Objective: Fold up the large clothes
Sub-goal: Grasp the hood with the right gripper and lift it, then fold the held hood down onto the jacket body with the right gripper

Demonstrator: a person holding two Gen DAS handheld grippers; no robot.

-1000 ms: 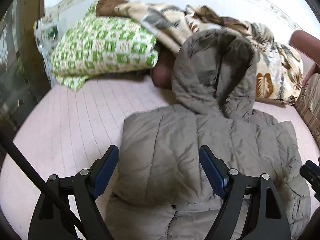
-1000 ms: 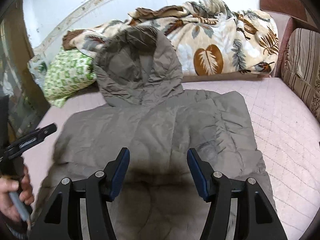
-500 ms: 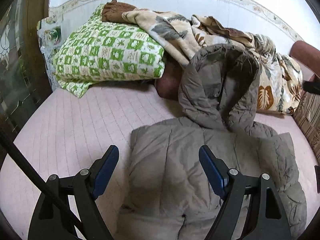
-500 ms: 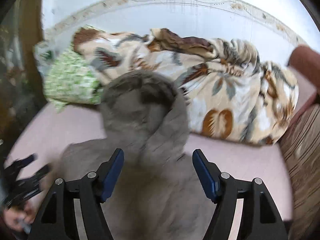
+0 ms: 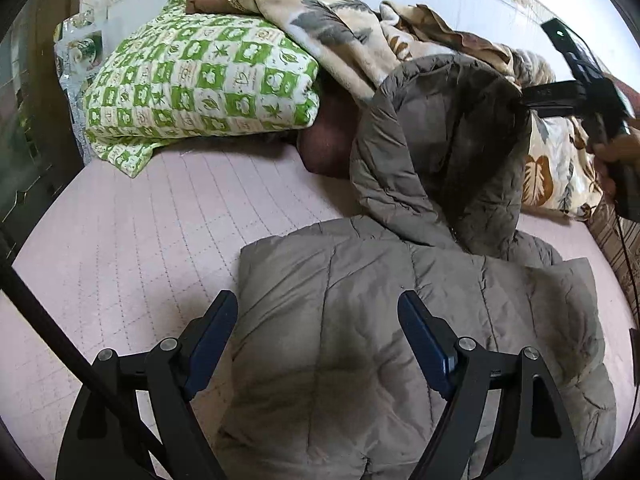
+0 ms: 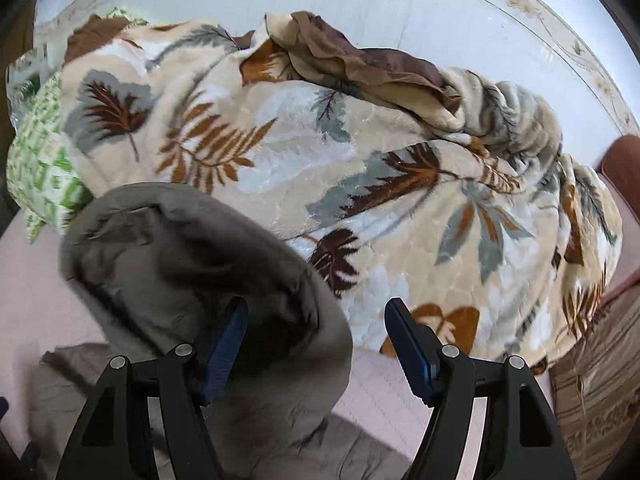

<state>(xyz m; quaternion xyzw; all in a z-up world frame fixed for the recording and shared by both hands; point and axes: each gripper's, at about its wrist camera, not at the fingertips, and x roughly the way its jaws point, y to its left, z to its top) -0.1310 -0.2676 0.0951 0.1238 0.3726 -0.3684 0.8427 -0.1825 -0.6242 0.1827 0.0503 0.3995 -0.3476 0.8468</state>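
A grey-brown quilted hooded jacket (image 5: pixel 400 312) lies flat on the pink bed, its hood (image 5: pixel 444 144) propped up against the bedding at the back. My left gripper (image 5: pixel 318 340) is open and empty just above the jacket's upper back. My right gripper (image 6: pixel 316 344) is open at the hood (image 6: pixel 192 260), with the hood's right edge between its fingers. In the left wrist view the right gripper (image 5: pixel 560 96) is seen from the side at the hood's top right edge, held by a hand.
A leaf-patterned beige blanket (image 6: pixel 360 152) is piled along the white wall. A green-and-white checked pillow (image 5: pixel 200 84) lies at the back left. The pink quilted mattress (image 5: pixel 140 232) spreads left of the jacket. A striped cushion (image 6: pixel 600 380) is at the right.
My right gripper has moved forward from over the jacket's body up to the hood. My left gripper has shifted slightly and stays open over the jacket's back.
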